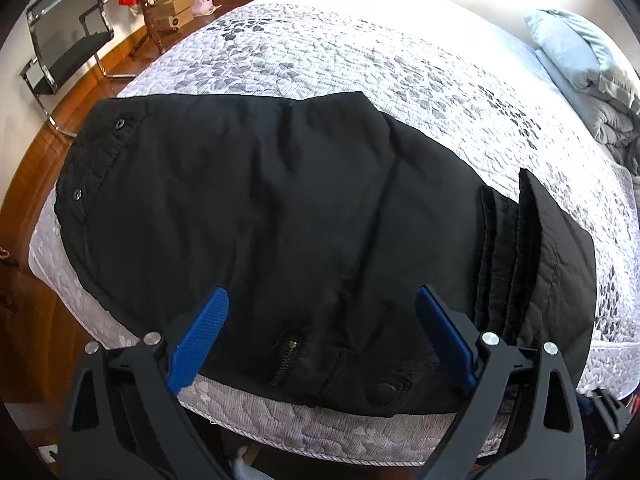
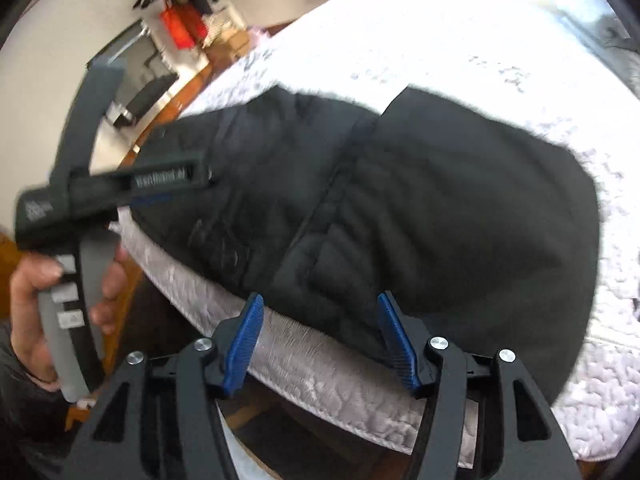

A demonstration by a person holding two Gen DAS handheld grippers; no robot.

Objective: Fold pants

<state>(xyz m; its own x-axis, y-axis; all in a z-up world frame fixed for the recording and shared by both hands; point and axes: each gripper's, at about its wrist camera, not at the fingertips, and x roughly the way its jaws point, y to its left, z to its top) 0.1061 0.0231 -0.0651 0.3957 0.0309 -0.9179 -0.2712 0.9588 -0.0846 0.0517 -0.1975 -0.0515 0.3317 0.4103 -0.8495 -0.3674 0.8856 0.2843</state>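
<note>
Two spread hand-held grippers over pants (image 1: 304,216)

Home bedroom: quilted bed (image 1: 360,60), pillow (image 1: 568,44).

You won't find any text you can read here: the white lettering on the side of your left gripper (image 2: 168,178), seen from the right wrist, is smeared by blur, and the round mark on a cardboard box (image 1: 175,21) is too small
</note>
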